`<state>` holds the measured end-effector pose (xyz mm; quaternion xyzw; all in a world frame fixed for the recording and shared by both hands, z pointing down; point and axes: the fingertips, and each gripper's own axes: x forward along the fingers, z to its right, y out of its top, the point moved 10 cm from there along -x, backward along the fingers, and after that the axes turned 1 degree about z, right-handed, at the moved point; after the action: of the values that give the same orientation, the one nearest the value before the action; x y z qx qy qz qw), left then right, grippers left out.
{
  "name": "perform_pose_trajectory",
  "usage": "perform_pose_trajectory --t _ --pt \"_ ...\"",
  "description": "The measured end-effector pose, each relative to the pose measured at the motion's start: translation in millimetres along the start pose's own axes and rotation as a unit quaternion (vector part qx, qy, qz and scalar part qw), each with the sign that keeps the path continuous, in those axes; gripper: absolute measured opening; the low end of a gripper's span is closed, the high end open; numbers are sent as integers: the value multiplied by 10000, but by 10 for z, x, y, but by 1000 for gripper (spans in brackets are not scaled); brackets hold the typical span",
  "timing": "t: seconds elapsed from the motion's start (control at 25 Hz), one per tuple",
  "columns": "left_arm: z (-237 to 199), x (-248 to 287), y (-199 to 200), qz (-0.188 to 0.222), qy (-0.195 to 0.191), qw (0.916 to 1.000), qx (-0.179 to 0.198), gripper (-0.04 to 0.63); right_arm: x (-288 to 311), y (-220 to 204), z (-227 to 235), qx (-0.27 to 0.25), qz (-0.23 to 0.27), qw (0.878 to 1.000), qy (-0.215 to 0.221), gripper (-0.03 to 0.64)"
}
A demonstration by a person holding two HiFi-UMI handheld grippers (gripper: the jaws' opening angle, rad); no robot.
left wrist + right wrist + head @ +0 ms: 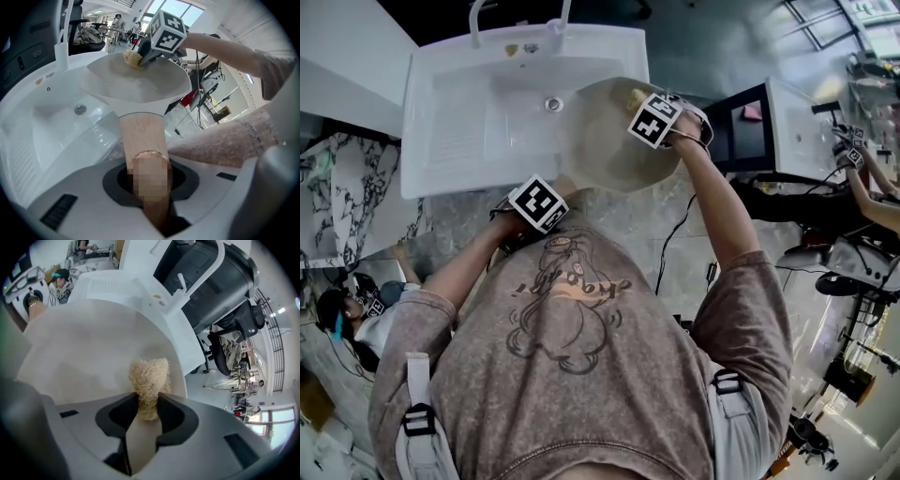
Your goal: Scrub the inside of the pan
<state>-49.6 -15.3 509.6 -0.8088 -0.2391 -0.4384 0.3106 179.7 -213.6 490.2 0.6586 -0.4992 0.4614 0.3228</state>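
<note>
Plainly we are in the scrubbing step itself. Our left gripper (146, 176) is clamped on the pan's wooden handle (142, 133), its jaws tight against the handle's sides at the bottom centre of the left gripper view. It holds the pale pan (605, 141) tilted over the white sink (459, 122). That puts the pan at the upper centre of the head view, with its right part overhanging the basin's right edge.

Our right gripper (149, 405) is closed on a straw-coloured fibre scrubber (149, 376). It pinches the scrubber at the lower end, so the bushy tip sticks out past the jaws. In the left gripper view that tip appears to rest on the pan's inner wall, just below the far rim at the top centre of the frame.

We see no obvious dirt on the pale inside, so we cannot judge how much of the surface is done. We judge that the next move calls for sweeping the tip from the rim down across the floor of the pan. The left grip will have to brace the handle against that push. The scrubber is pinched by only a small part, so hard pressure could pull it loose.
</note>
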Motion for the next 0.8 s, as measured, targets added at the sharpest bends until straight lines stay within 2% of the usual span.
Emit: perform_pose_trajectory --t 0.2,0.36,0.48,0.56,0.8 --pt "12 -1 -4 -8 -17 10000 -23 91 -145 -216 -10 148 -403 9985 327 141" --pt "7 7 -23 -18 -35 10000 -39 89 -130 -203 -136 -242 -394 9962 734 141" --pt "5 7 -28 -23 -47 10000 -50 87 -169 -223 -258 -540 -600 9918 988 141" --pt "7 7 -28 -29 -50 10000 -55 87 -250 -280 -336 -616 -882 9880 1108 141" --pt "16 24 -22 -63 -70 9999 -70 84 -379 -339 -564 -799 -1062 9793 1529 140"
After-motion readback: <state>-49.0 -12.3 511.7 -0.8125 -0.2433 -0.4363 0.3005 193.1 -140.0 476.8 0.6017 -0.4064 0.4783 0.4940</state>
